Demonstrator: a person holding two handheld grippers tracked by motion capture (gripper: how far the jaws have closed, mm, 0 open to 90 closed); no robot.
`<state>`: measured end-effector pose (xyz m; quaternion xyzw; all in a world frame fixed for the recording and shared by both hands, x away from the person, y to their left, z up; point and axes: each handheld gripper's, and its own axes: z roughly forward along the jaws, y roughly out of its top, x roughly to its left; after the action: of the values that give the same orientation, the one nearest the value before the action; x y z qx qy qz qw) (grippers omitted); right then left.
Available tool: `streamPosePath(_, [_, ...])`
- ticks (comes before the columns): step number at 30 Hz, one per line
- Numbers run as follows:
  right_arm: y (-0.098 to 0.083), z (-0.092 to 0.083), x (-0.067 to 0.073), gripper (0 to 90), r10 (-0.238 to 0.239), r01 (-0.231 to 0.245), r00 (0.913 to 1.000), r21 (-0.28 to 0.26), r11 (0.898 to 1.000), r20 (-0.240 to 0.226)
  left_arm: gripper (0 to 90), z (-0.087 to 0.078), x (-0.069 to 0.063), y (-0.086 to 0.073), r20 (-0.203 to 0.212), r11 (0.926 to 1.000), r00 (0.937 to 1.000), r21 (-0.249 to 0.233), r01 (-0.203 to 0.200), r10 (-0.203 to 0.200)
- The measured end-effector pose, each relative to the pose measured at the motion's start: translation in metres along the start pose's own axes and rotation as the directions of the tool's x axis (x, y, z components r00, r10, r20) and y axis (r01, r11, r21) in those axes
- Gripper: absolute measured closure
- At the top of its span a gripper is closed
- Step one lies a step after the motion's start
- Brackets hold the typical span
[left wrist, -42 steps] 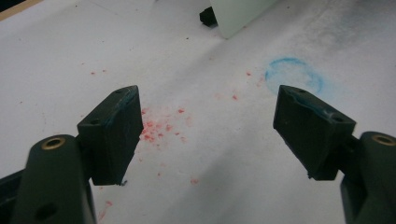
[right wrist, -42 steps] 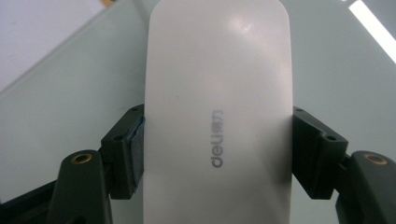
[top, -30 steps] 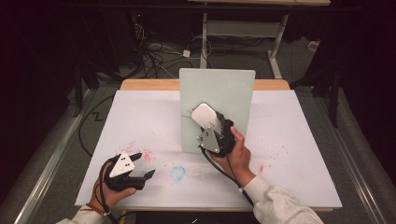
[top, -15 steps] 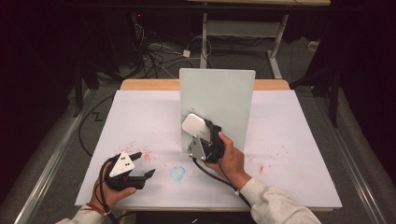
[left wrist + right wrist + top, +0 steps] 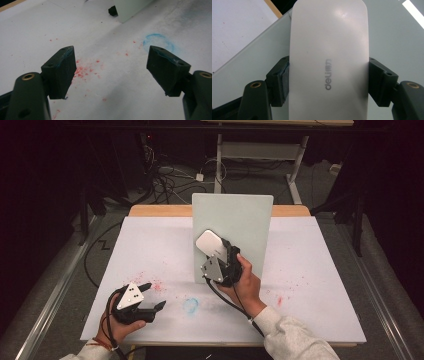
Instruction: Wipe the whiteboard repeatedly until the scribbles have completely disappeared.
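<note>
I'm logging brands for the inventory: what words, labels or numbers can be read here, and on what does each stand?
"deli", followed by small characters too blurred to read: grey print on the white eraser clamped in the right gripper, in front of the upright pale board.
No other text can be read on the table sheet or the left gripper.

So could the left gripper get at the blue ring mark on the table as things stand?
Probably yes. The left gripper is open over the white table, its fingers pointing toward the blue ring mark, with bare surface and red specks between.
</note>
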<state>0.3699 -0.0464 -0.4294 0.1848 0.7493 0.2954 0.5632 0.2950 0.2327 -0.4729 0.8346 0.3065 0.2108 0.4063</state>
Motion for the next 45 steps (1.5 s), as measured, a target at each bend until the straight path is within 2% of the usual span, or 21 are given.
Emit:
streamPosePath(8, [0.006,0.003,0.022,30.6,-0.034,0.034,0.9989,0.001,0.999,-0.032,23.0,-0.001,-0.001,0.0,0.0,1.0,1.0,-0.001,-0.001,0.001])
streamPosePath(12, [0.006,0.003,0.027,30.6,-0.062,0.062,0.9973,0.002,0.998,-0.041,23.0,-0.002,0.0,-0.001,-0.003,1.0,1.0,-0.005,-0.001,0.001])
streamPosePath(15, [0.006,0.003,0.023,30.7,-0.063,0.063,0.996,-0.003,0.998,-0.063,23.0,-0.002,0.001,-0.001,-0.006,1.0,1.0,-0.004,0.002,-0.002])
streamPosePath(17, [0.007,0.003,0.021,30.7,-0.066,0.066,0.9967,0.001,0.998,-0.046,23.0,-0.002,0.0,-0.001,-0.006,1.0,1.0,-0.003,-0.001,0.001])
streamPosePath(22, [0.007,0.002,-0.007,30.7,0.023,-0.023,0.9997,-0.005,1.0,-0.005,23.0,-0.004,0.001,-0.001,-0.012,1.0,0.9999,-0.003,-0.001,0.001])
streamPosePath(24, [0.008,0.002,-0.01,30.7,0.024,-0.024,0.9997,-0.001,1.0,0.001,23.0,-0.003,0.001,-0.002,-0.011,1.0,0.9999,-0.003,0.001,-0.001])
streamPosePath(28, [0.01,0.003,-0.001,30.6,0.007,-0.007,0.9999,-0.003,1.0,0.008,23.0,-0.003,0.001,-0.001,-0.009,1.0,1.0,-0.004,0.0,0.0])
streamPosePath(34, [0.012,0.005,0.026,30.6,-0.055,0.055,0.9982,0.004,0.998,-0.024,23.0,-0.003,0.0,-0.001,-0.008,1.0,1.0,-0.008,-0.002,0.002])
streamPosePath(40, [0.006,0.003,0.043,30.7,-0.127,0.128,0.9898,0.017,0.992,-0.065,23.0,-0.004,0.0,-0.001,-0.005,1.0,1.0,-0.005,-0.003,0.003])
streamPosePath(45, [0.0,0.001,0.051,30.6,-0.162,0.166,0.9808,0.025,0.986,-0.108,23.0,-0.003,-0.001,-0.001,-0.002,1.0,1.0,-0.002,-0.007,0.007])
